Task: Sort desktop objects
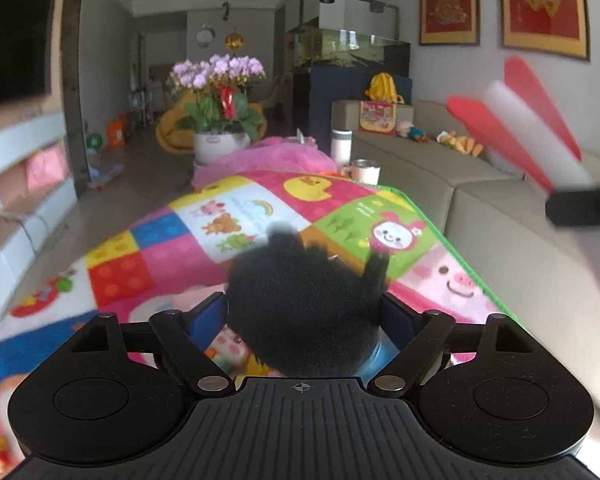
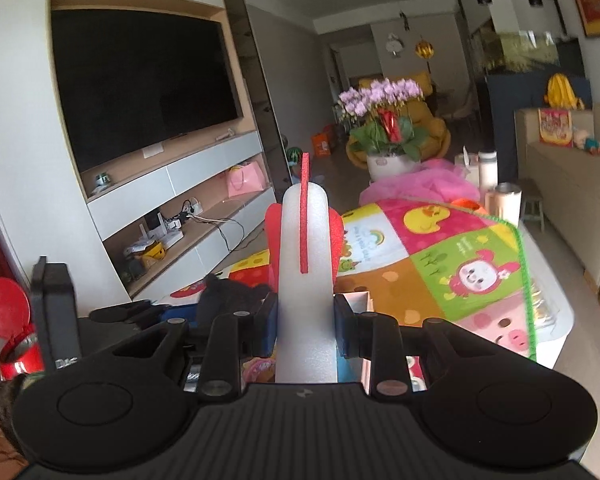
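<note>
Desktop objects: we see two of them in our grippers, both held above the blanket-covered table.
Blanket (image 1: pixel 236 216): the largest thing before us, a patchwork of bright squares with a yellow duck, a rainbow, bears, frogs and pink pigs, edged in green; small lettering sits on the white and green squares, but we cannot read it.
Sofa (image 1: pixel 480 200): beige, running along the right of the table, with soft toys on its far seat.
Television (image 2: pixel 140 88): dark screen in a wall niche, seen from our right wrist view; shelves with cables and a pink bag below it.
Orchid pot (image 1: pixel 220 144): white, at the far end of the table, purple blooms above (there is a label on the pot, too blurred for us to read).
Foam toy (image 2: pixel 306 280): a white foam cylinder with red foam fins, upright between our fingers; from the left wrist view it shows blurred at the upper right.
Black plush (image 1: pixel 300 300): a dark fuzzy object with small lobes at its top.
Right gripper (image 2: pixel 306 320): its blue pads press the white foam from both sides.
Left gripper (image 1: pixel 304 320): closed narrow around the black plush, which fills the gap.
Mug (image 1: pixel 366 170): pale, metal-rimmed, near the blanket's far right corner, beside a white bottle (image 1: pixel 341 146).
</note>
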Available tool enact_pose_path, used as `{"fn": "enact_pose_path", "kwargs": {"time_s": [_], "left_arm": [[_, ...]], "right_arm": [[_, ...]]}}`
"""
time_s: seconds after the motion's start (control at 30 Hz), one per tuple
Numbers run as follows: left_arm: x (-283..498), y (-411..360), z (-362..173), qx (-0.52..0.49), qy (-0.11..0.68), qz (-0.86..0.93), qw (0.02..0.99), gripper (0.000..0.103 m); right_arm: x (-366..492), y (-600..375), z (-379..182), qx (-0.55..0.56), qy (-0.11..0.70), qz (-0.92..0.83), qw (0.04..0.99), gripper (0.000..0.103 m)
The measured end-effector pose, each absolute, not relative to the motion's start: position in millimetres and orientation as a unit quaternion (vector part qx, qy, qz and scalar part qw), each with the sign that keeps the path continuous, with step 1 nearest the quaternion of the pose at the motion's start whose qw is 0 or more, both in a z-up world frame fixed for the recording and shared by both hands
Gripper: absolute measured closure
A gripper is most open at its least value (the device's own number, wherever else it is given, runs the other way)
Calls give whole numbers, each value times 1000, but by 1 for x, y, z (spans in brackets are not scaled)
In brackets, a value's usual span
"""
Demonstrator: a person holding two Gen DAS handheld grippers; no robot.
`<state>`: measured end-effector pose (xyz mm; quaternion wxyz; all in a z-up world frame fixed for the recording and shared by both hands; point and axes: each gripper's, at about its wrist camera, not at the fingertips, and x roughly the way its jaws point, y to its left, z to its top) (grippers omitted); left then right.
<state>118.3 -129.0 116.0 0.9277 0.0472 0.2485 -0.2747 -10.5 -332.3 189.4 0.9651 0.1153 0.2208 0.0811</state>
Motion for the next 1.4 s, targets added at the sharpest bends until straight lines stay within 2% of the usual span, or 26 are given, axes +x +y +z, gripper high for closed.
{"fn": "enact_pose_path", "kwargs": {"time_s": [0.03, 0.13, 0.5, 0.63, 0.77, 0.9, 0.93, 0.97, 1.07, 1.13, 1.17, 1.23, 1.4], "left_arm": [[123, -123, 116, 32, 253, -275, 927, 7], [122, -97, 118, 4, 243, -269, 932, 3], [66, -40, 75, 15, 268, -187, 945, 1], [51, -25, 57, 0, 296, -181, 938, 1], [39, 1, 47, -21, 307, -157, 939, 1], [37, 23, 42, -48, 312, -131, 940, 0], [37, 26, 41, -50, 314, -127, 940, 0], [36, 28, 40, -49, 315, -123, 940, 0], [30, 34, 40, -37, 310, -111, 943, 0], [30, 39, 36, -33, 314, -97, 944, 0], [30, 43, 35, -36, 318, -90, 943, 0], [30, 47, 32, -43, 322, -80, 942, 0], [26, 46, 29, -49, 330, -81, 939, 0]], "right_arm": [[-3, -333, 187, 122, 227, 82, 963, 76], [20, -334, 177, 141, 245, 78, 956, 76], [116, -299, 121, 248, 341, 124, 898, 76], [132, -266, 120, 234, 342, 131, 901, 76], [137, -258, 125, 181, 320, 53, 928, 76], [146, -269, 105, 170, 348, 34, 921, 74], [149, -268, 98, 160, 354, 40, 921, 65], [150, -268, 92, 149, 359, 33, 921, 52], [139, -275, 91, 140, 337, 15, 931, 50], [132, -283, 93, 137, 332, 9, 933, 52], [129, -285, 92, 130, 335, 6, 933, 62], [126, -284, 88, 116, 352, 6, 929, 75], [116, -275, 74, 124, 373, 27, 919, 77]]}}
